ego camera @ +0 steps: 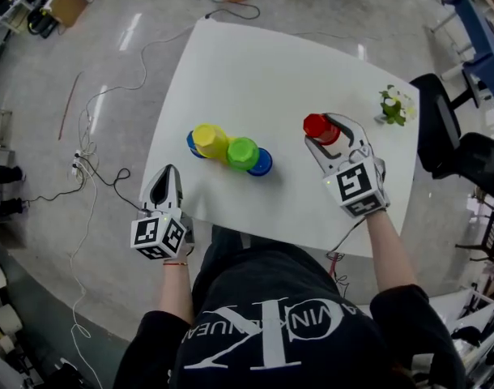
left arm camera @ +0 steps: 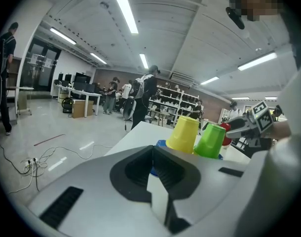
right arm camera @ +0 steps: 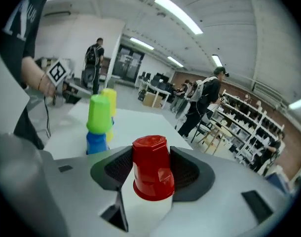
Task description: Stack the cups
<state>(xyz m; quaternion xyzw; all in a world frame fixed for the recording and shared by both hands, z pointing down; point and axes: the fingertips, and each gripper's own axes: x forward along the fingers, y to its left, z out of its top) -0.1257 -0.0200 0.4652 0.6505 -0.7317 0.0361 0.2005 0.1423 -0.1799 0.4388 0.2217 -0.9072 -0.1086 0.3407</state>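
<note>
An upside-down red cup (ego camera: 319, 126) (right arm camera: 150, 174) stands on the white table (ego camera: 263, 63) at the right, with my right gripper (ego camera: 329, 130) (right arm camera: 151, 157) shut on it, one pad against each side. To its left an inverted yellow cup (ego camera: 209, 140) (left arm camera: 184, 134) and an inverted green cup (ego camera: 242, 152) (left arm camera: 209, 139) (right arm camera: 99, 113) each sit on a blue cup (ego camera: 263, 165) (right arm camera: 96, 142), side by side. My left gripper (ego camera: 168, 177) (left arm camera: 151, 151) is shut and holds nothing, at the table's near left edge, short of those cups.
A small green plant (ego camera: 395, 104) sits at the table's far right corner. Black chairs (ego camera: 441, 124) stand to the right of the table. Cables (ego camera: 89, 148) trail over the floor at the left. People stand in the room behind.
</note>
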